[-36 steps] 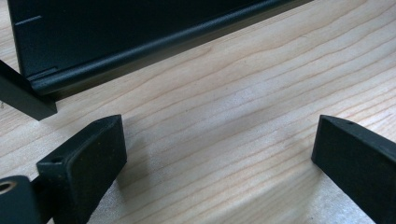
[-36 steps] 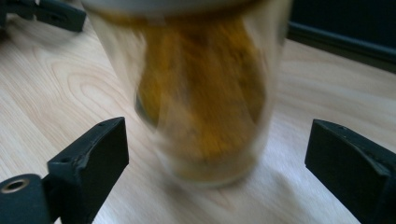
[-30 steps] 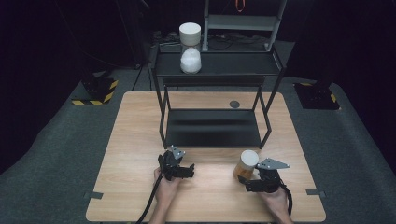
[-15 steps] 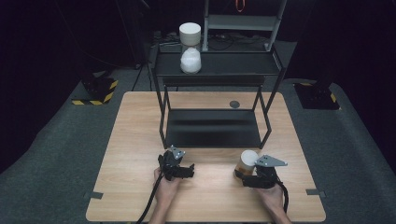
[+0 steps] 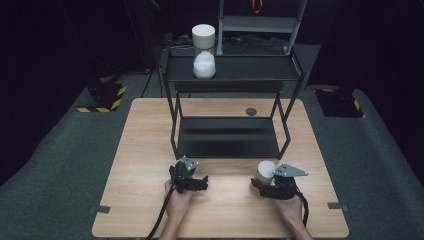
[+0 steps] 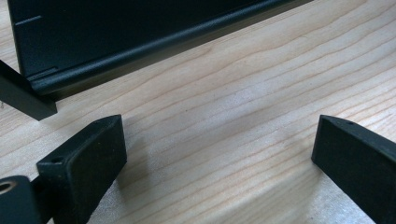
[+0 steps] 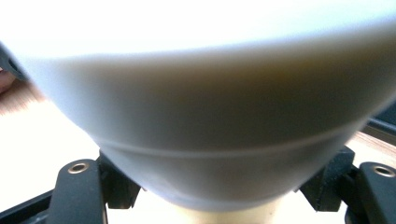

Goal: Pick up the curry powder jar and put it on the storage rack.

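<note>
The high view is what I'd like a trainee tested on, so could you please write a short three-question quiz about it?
1. True or false: the left hand-held gripper holds the cup.
2. What stands on the top shelf? A) a jar B) a plate C) a bottle
3. Fill in: the right hand-held gripper is closed on the ____.

Key: 1 false, its jaws stand open over bare table; 2 A; 3 cup.

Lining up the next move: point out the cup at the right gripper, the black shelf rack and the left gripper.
cup (image 5: 265,170), high view, white rim
black shelf rack (image 5: 227,137), high view, lower shelf
left gripper (image 5: 189,176), high view, jaw tips
</note>
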A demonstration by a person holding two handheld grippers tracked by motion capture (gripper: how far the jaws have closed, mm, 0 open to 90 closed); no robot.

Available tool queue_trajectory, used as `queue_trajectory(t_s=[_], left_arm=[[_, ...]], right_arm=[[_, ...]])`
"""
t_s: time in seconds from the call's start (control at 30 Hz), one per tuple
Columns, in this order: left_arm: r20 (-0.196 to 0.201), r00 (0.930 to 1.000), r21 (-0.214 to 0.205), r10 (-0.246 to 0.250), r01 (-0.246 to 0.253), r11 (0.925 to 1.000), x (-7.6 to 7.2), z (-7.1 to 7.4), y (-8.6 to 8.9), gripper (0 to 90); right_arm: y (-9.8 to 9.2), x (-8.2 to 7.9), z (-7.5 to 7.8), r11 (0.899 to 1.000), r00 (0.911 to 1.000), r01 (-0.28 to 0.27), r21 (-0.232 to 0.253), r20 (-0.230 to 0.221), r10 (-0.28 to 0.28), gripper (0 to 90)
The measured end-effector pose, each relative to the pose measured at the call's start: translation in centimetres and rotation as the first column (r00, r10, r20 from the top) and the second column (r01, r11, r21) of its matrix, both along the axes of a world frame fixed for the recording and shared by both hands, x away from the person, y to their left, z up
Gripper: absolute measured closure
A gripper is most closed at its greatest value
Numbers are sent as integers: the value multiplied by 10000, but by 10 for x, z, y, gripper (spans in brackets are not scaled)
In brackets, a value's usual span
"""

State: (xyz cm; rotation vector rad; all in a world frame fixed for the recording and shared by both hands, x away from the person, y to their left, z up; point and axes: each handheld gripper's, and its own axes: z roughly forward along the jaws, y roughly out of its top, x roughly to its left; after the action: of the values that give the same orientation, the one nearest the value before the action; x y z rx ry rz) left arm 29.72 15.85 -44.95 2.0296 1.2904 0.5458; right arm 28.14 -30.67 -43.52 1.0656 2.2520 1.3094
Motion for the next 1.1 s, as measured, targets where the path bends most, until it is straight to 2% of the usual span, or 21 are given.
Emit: queue_trajectory(t_s=[0.57, 1.1], left_arm=[[0, 10000, 0, 0, 0, 10000, 0, 0, 0, 31], [-1, 10000, 0, -1, 1, 10000, 0, 0, 0, 31]], right_arm=[[4, -8, -3, 9997, 9991, 198, -106, 382, -194, 306], [2, -4, 2, 9998, 9997, 113, -183, 206, -110, 309]])
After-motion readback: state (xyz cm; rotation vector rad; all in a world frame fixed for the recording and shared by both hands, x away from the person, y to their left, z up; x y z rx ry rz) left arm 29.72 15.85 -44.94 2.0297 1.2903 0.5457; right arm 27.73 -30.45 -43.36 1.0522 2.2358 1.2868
